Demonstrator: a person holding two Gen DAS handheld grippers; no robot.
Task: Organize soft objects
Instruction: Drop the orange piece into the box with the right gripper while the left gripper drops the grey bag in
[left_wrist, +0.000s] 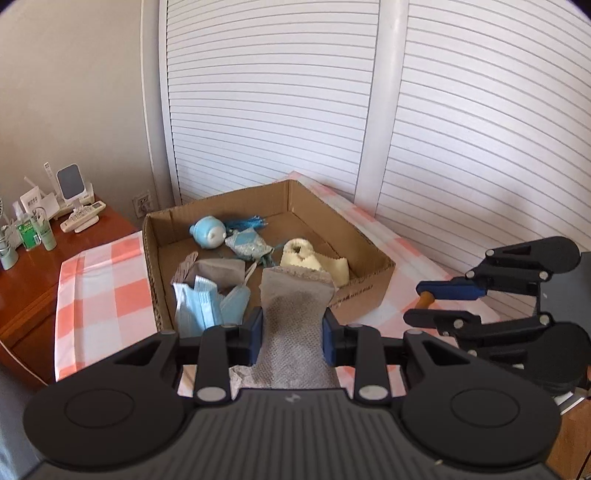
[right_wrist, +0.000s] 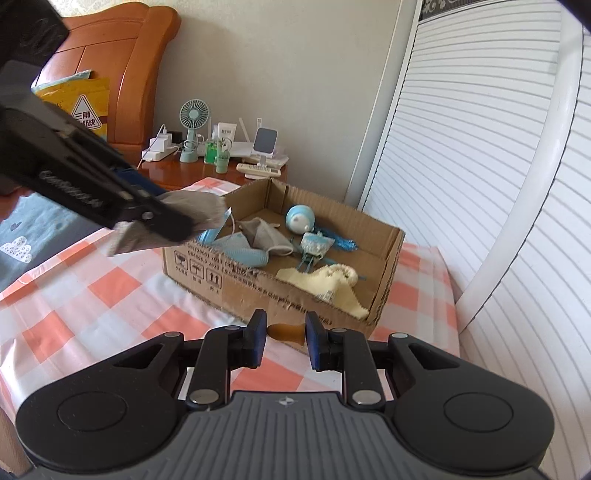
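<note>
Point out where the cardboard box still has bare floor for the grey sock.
Bare floor shows along the cardboard box's far wall, beyond the cream sock. The near-left corner is crowded with blue masks and a grey sock.

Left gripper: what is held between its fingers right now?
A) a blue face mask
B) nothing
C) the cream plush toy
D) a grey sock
D: in the left wrist view the left gripper has its fingers closed on the grey sock, held near the cardboard box.
</note>
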